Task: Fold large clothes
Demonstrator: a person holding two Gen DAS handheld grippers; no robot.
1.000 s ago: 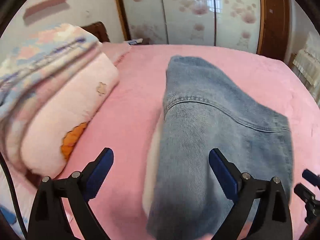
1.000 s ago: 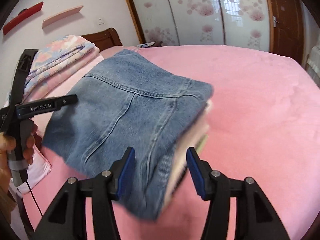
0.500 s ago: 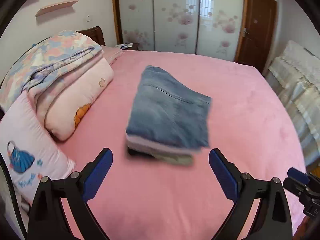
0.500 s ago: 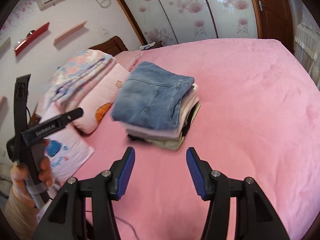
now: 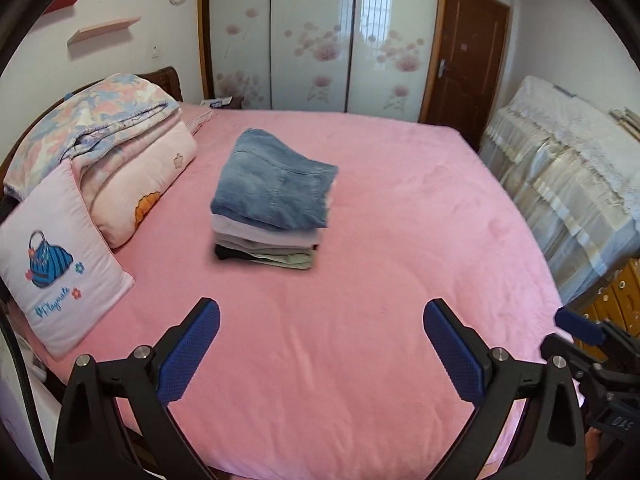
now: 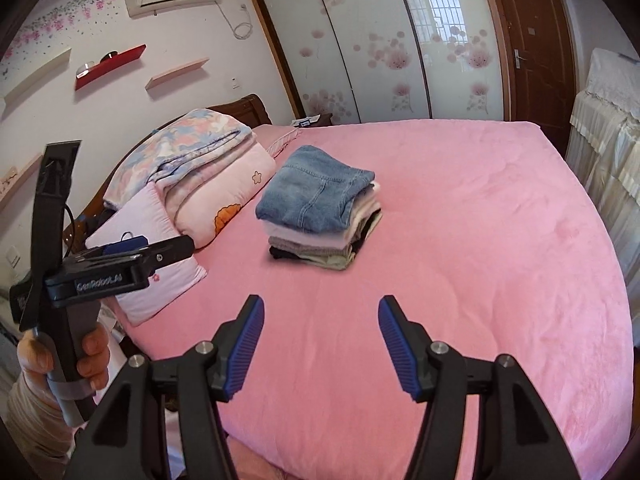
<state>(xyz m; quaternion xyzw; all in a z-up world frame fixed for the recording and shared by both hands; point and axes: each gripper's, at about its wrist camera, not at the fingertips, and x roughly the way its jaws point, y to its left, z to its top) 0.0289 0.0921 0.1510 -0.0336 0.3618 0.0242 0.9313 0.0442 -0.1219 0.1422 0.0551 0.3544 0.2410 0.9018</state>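
Both grippers have pulled back from the clothes stack (image 5: 276,204) at mid-bed (image 5: 400,280); we read "Playmate" on the pillow (image 5: 56,264), "GenRobot.AI" on the left gripper (image 5: 320,354); left gripper empty and spread, right gripper (image 6: 320,344) just widened, empty

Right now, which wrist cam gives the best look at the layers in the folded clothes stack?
The right wrist view: it shows the stack from a corner, so two sides of the layers under the folded jeans are visible, on the pink bed. The left wrist view shows the stack mostly from one side, with the right edge blurred.
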